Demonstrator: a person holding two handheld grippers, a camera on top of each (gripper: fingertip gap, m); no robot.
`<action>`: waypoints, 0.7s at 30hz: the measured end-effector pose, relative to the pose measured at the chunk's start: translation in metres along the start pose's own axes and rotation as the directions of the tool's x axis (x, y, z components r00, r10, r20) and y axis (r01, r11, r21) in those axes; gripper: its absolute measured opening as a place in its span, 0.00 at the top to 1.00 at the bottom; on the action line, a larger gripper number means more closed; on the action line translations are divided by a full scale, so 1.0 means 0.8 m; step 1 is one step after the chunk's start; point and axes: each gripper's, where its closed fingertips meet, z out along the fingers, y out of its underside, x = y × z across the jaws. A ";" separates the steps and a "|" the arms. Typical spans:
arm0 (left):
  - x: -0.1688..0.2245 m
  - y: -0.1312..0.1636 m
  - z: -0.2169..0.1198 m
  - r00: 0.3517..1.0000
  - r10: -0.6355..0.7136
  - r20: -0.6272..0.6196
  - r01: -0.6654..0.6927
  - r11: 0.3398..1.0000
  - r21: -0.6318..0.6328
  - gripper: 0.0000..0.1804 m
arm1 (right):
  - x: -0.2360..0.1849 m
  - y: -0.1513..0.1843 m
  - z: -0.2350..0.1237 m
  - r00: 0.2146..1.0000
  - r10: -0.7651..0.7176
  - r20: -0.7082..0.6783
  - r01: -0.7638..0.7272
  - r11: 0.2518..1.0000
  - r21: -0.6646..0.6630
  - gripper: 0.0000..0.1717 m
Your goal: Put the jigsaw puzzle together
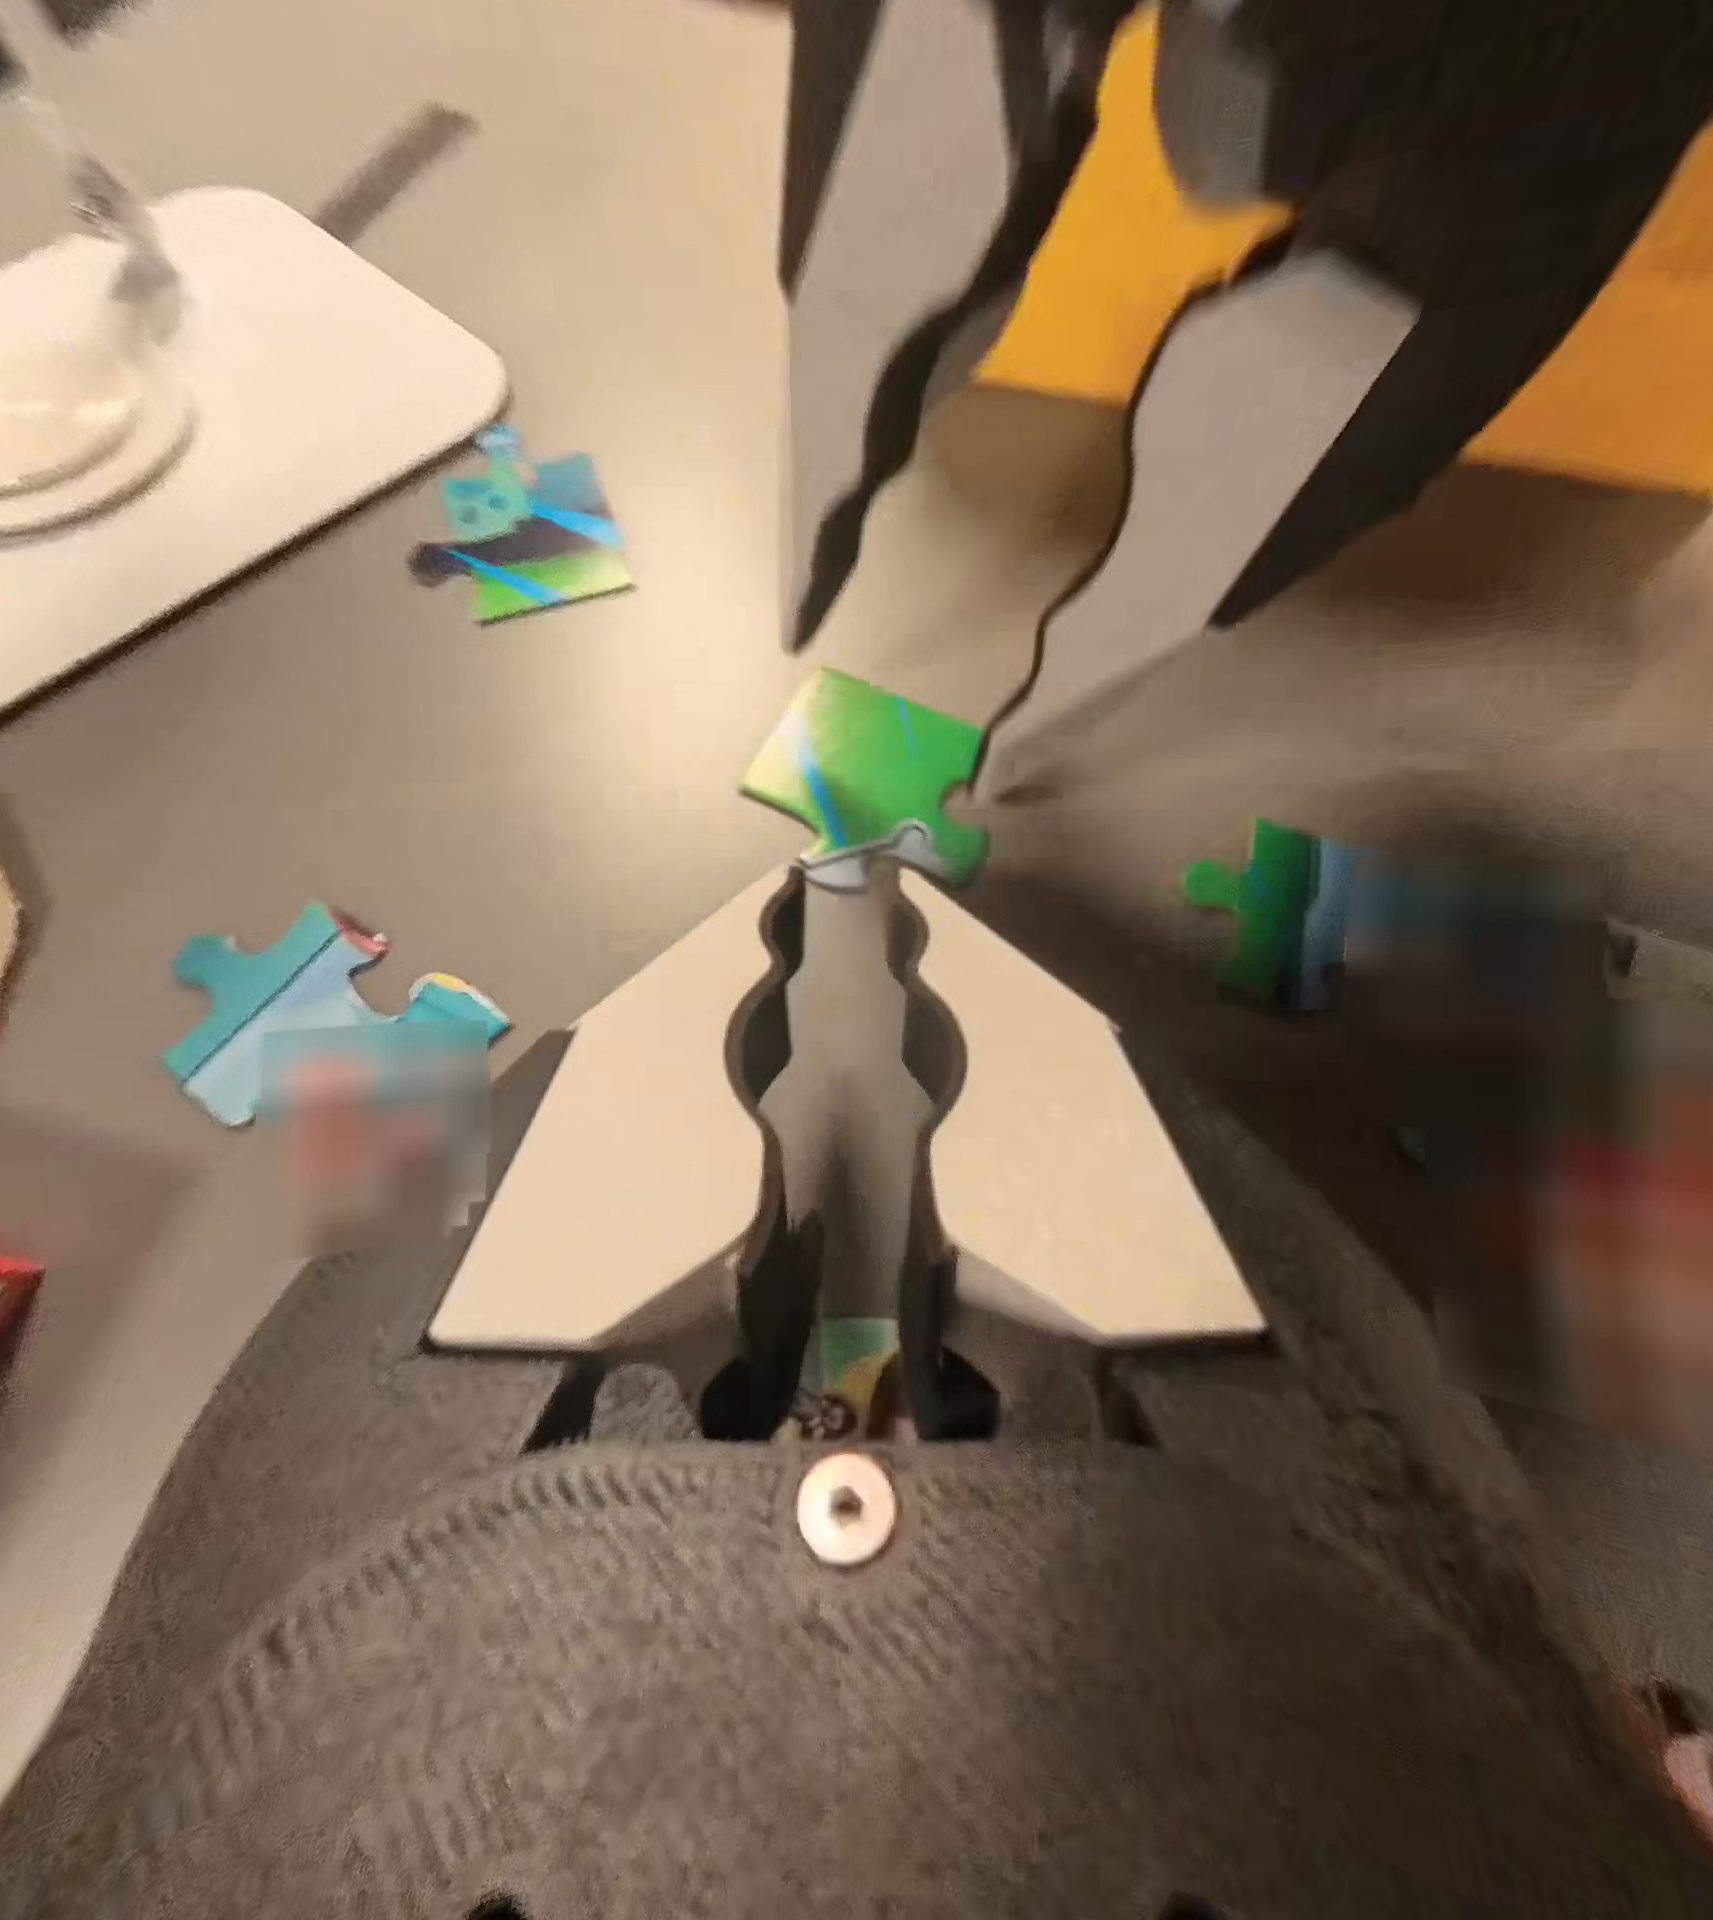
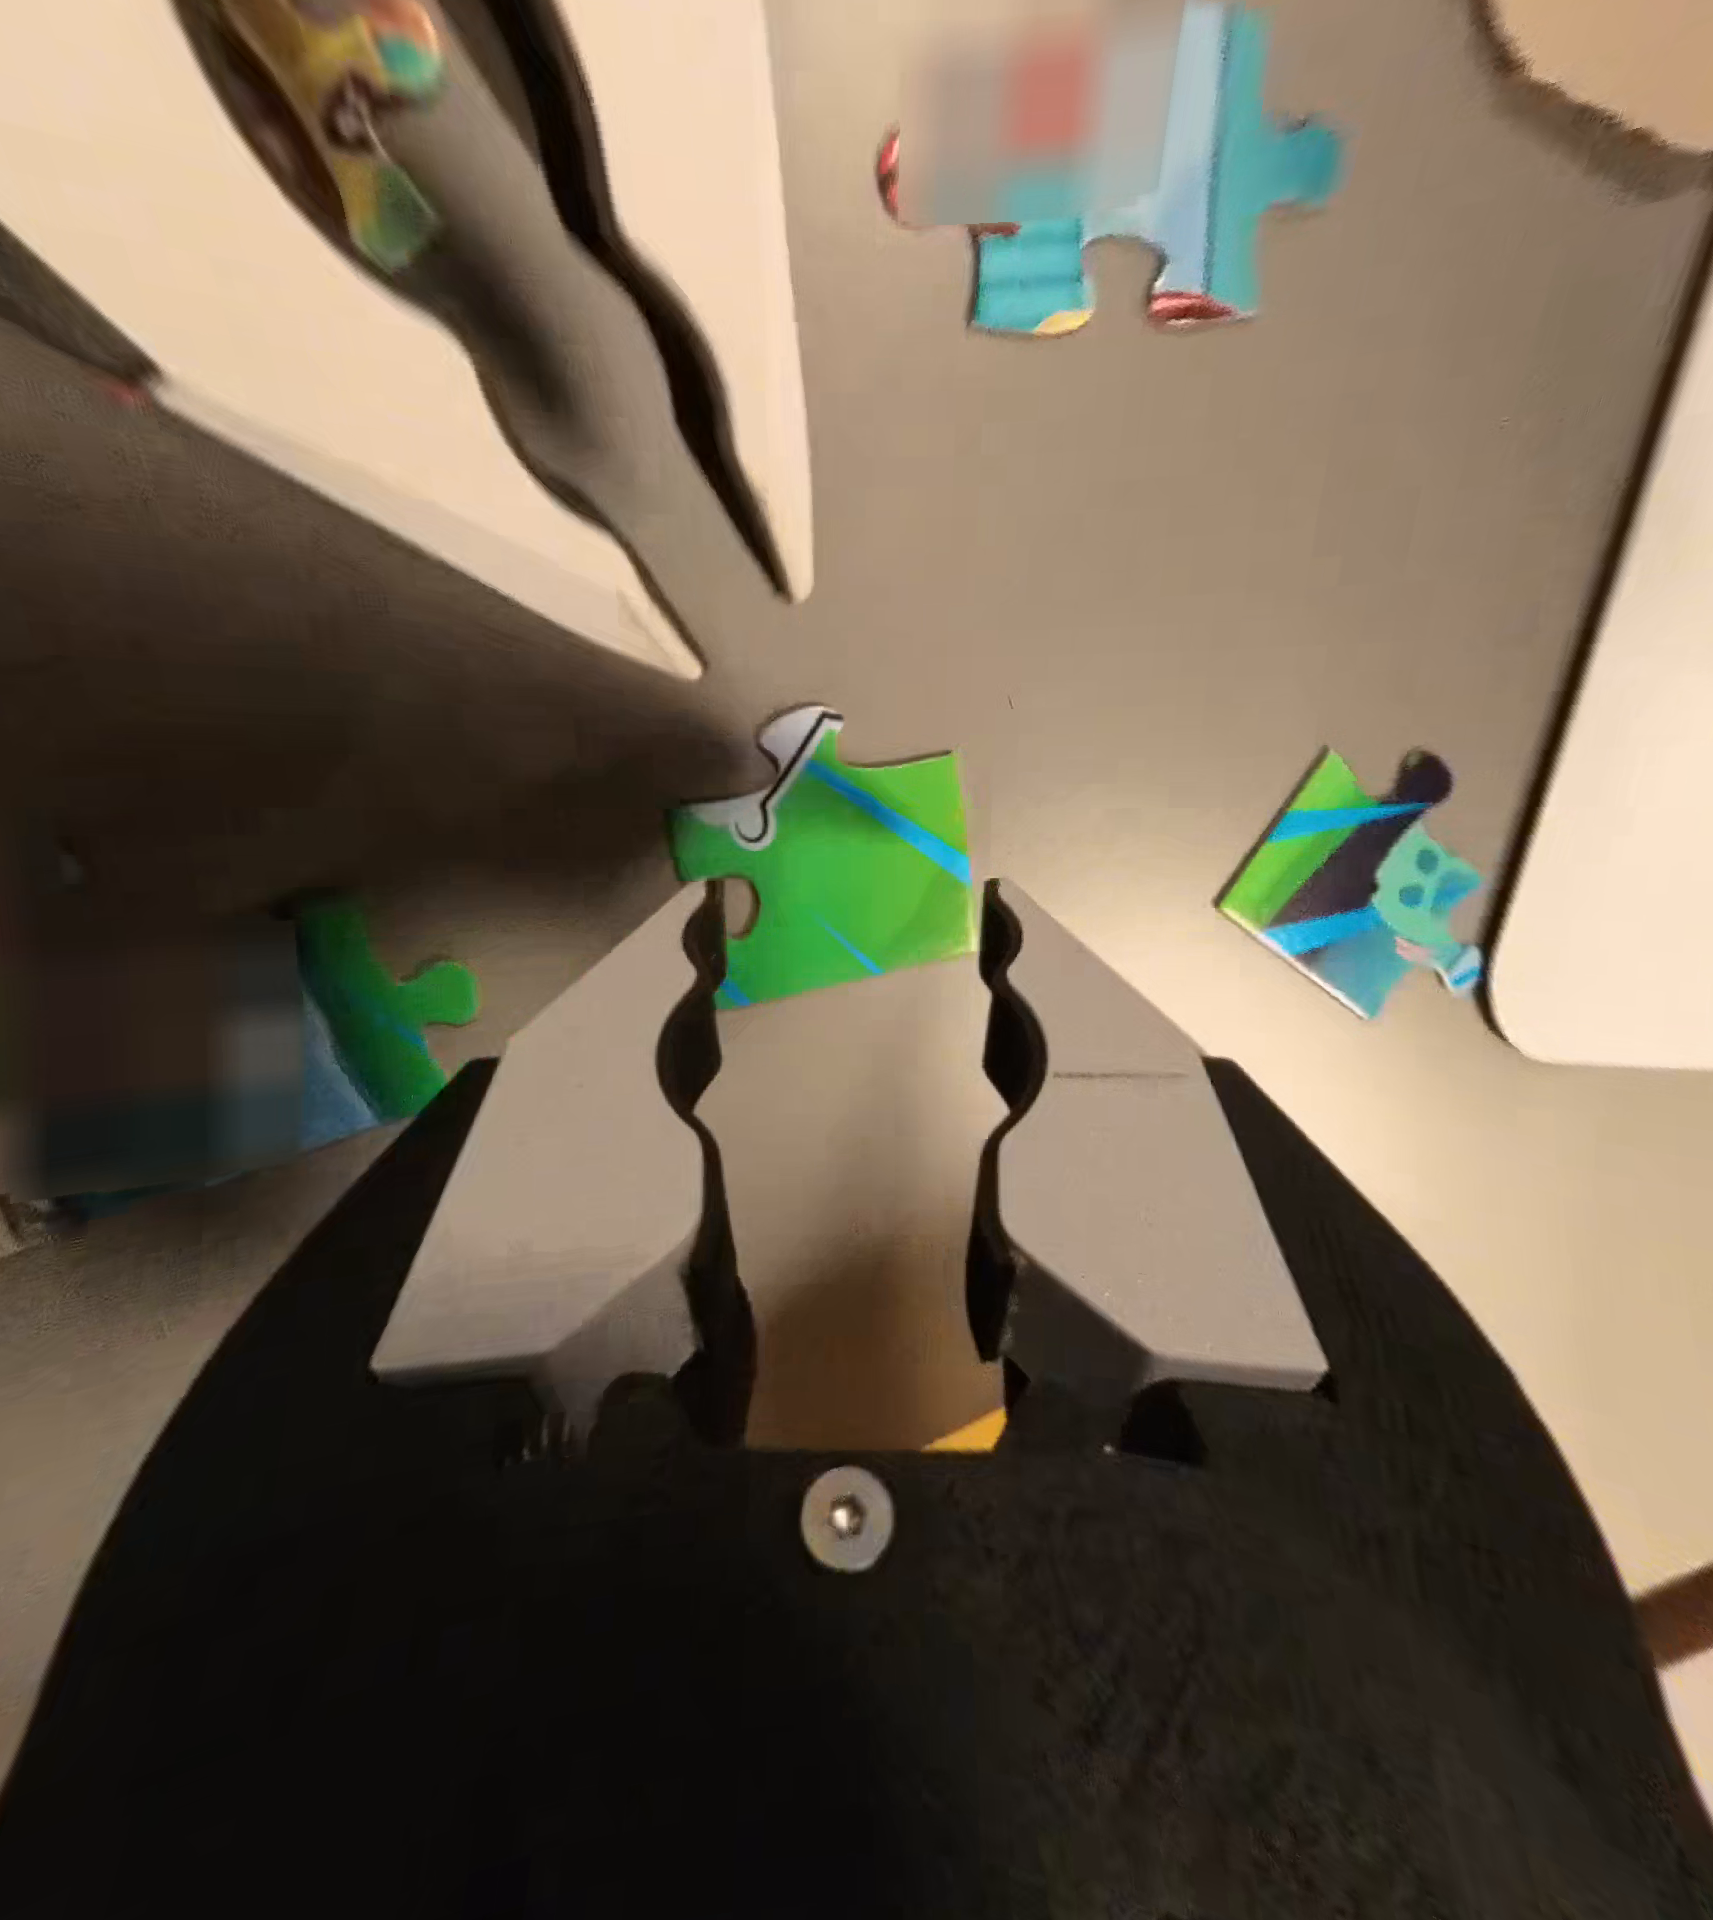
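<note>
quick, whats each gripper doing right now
left gripper: jaws nearly shut at the tab of the green puzzle piece; whether they grip it cannot be told.
right gripper: jaws open either side of that piece, holding nothing.

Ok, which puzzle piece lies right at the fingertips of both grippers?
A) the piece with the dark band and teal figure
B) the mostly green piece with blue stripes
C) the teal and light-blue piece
B: the mostly green piece lies at the right gripper fingertips, and the left gripper tips reach its knobbed edge.
</note>
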 end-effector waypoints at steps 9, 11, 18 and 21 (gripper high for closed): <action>-0.049 -0.029 -0.046 0.985 -0.136 0.104 0.099 0.949 0.299 0.94 | -0.006 0.006 0.021 0.979 -0.050 0.199 0.087 0.979 -0.186 0.73; -0.051 -0.029 -0.049 0.984 -0.153 0.088 0.119 0.942 0.313 0.94 | -0.007 0.007 0.021 0.978 -0.047 0.202 0.089 0.975 -0.202 0.74; -0.029 -0.023 -0.037 0.981 -0.183 -0.063 0.193 0.952 0.239 0.88 | -0.015 0.006 0.017 0.990 -0.021 0.138 0.043 0.986 -0.162 0.86; -0.023 -0.021 -0.033 0.972 -0.208 -0.111 0.229 0.948 0.221 0.87 | -0.022 0.003 0.016 0.996 -0.084 0.000 0.084 0.993 -0.077 0.96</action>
